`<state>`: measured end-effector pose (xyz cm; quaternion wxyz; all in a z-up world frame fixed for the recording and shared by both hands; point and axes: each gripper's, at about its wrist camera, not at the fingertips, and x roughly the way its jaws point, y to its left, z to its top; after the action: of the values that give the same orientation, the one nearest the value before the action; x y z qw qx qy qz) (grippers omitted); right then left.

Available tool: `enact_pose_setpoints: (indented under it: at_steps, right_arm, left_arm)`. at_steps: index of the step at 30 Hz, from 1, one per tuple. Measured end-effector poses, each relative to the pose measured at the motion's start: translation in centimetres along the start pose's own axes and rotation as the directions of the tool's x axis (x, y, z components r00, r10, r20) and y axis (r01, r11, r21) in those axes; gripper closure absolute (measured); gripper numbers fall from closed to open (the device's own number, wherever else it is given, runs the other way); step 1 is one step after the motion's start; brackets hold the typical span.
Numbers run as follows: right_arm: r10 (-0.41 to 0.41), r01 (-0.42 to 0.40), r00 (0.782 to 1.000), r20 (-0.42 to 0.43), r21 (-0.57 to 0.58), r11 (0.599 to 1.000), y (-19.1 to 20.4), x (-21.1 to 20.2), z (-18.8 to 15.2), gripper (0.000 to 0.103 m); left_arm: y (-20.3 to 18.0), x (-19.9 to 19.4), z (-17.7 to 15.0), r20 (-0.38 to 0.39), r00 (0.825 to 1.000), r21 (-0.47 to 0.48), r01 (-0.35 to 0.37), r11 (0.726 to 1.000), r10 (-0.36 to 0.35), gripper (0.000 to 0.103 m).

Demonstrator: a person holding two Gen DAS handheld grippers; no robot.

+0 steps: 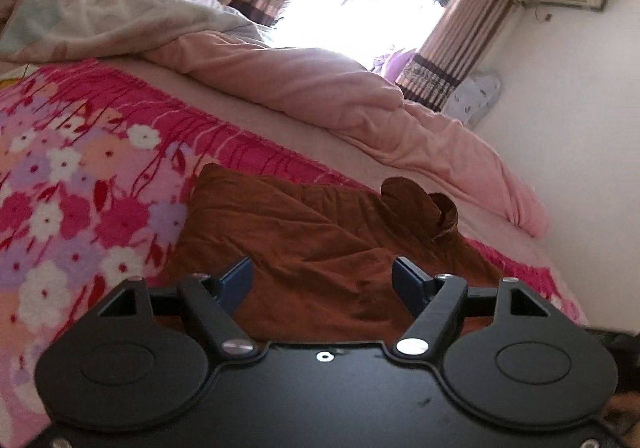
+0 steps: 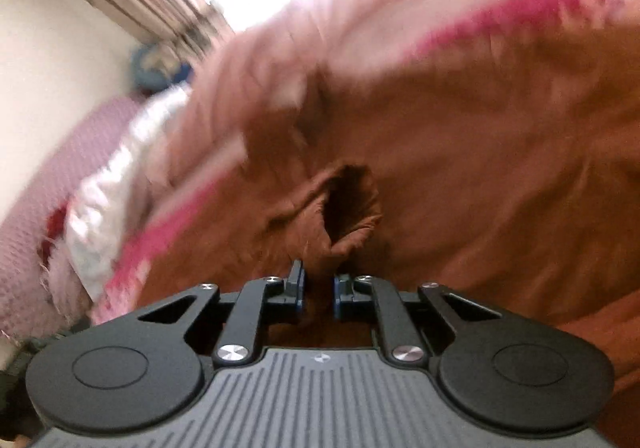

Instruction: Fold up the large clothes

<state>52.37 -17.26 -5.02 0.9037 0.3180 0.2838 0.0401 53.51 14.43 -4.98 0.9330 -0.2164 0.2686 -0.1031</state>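
Brown garment fold in clamped right hand-held gripper; left hand-held gripper apart.

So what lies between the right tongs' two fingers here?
A bunched fold of the rust-brown fabric garment, pinched between the right tongs, as the right wrist view shows.

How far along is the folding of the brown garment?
Early. Done: the brown garment lies on the floral blanket, still rumpled, no neat fold showing. In hand: the right tongs pinch a bunched edge of it; the left tongs hang open over it. Left: grasp, fold, flatten.
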Motion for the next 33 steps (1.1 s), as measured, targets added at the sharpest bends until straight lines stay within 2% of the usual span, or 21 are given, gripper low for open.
enact_pose_setpoints:
  at_steps: [3, 5, 7, 8, 10, 11, 13, 17, 19, 21, 23, 25, 27, 28, 30, 33]
  right_arm:
    - [-0.062, 0.061, 0.998, 0.026, 0.017, 0.998, -0.9, -0.7, 0.0, 0.089]
    - [-0.123, 0.124, 0.992, -0.012, 0.02, 0.992, -2.4, 0.6, -0.6, 0.089]
    - [-0.111, 0.117, 0.99, -0.082, 0.071, 0.991, -4.1, 2.1, -1.4, 0.088]
    - [-0.09, 0.096, 0.993, -0.074, 0.082, 0.992, -4.7, 2.1, -1.9, 0.087]
    - [-0.079, 0.082, 0.996, -0.046, 0.088, 0.993, -4.8, 1.5, -2.2, 0.079]
    - [-0.097, 0.1, 0.995, -0.037, 0.075, 0.992, -4.3, 1.1, -2.1, 0.073]
    - [-0.142, 0.142, 0.99, 0.009, 0.021, 0.99, -2.9, -0.4, -1.7, 0.066]
    - [-0.172, 0.195, 0.969, 0.177, -0.123, 0.973, 0.8, -2.6, -1.5, 0.066]
    - [-0.141, 0.18, 0.967, 0.212, -0.173, 0.968, 2.1, -2.7, -1.3, 0.065]
    - [-0.102, 0.136, 0.98, 0.17, -0.205, 0.969, 2.7, -1.4, -1.0, 0.065]
    - [-0.109, 0.129, 0.988, 0.108, -0.199, 0.971, 2.4, 0.5, -0.9, 0.066]
    - [-0.157, 0.166, 0.986, 0.065, -0.178, 0.97, 1.5, 2.0, -1.1, 0.066]
    - [-0.197, 0.201, 0.98, 0.035, -0.166, 0.966, 0.5, 3.7, -1.2, 0.075]
    - [-0.19, 0.195, 0.981, 0.043, -0.166, 0.967, 0.1, 4.0, -1.3, 0.078]
    - [-0.163, 0.168, 0.986, 0.044, -0.151, 0.974, -0.2, 3.9, -1.1, 0.077]
    - [-0.108, 0.111, 0.993, 0.037, -0.07, 0.991, -0.7, 1.0, -0.2, 0.071]
  left_arm:
    - [0.0, 1.7, -1.3, -0.065, 0.997, 0.018, -0.041, 0.999, 0.042, 0.028]
    - [0.3, 3.1, -1.9, -0.113, 0.991, 0.032, -0.073, 0.997, 0.076, 0.028]
    - [0.7, 4.0, -2.5, -0.122, 0.988, 0.067, -0.087, 0.994, 0.095, 0.028]
    - [0.6, 4.0, -2.7, -0.117, 0.988, 0.083, -0.087, 0.993, 0.097, 0.028]
    - [0.2, 3.8, -2.5, -0.118, 0.988, 0.108, -0.091, 0.99, 0.104, 0.029]
    - [0.0, 3.4, -2.2, -0.117, 0.988, 0.109, -0.085, 0.99, 0.097, 0.029]
    - [-0.7, 2.1, -1.5, -0.098, 0.993, 0.112, -0.05, 0.992, 0.061, 0.028]
    - [-2.1, 0.4, -0.2, -0.053, 0.998, 0.127, -0.009, 0.992, 0.016, 0.027]
    - [-2.5, 0.7, -0.2, -0.057, 0.998, 0.148, -0.009, 0.989, 0.017, 0.027]
    - [-2.7, 1.7, -0.6, -0.079, 0.996, 0.171, -0.033, 0.985, 0.047, 0.027]
    - [-2.3, 2.9, -1.2, -0.113, 0.991, 0.168, -0.051, 0.985, 0.071, 0.027]
    - [-1.9, 4.0, -1.8, -0.143, 0.985, 0.163, -0.074, 0.984, 0.098, 0.027]
    - [-1.4, 5.1, -2.4, -0.168, 0.979, 0.162, -0.089, 0.983, 0.116, 0.027]
    - [-1.3, 5.4, -2.5, -0.169, 0.978, 0.165, -0.091, 0.982, 0.119, 0.027]
    - [-1.5, 5.4, -2.6, -0.156, 0.98, 0.172, -0.099, 0.98, 0.126, 0.027]
    - [-2.2, 4.6, -2.1, -0.148, 0.983, 0.166, -0.086, 0.982, 0.111, 0.025]
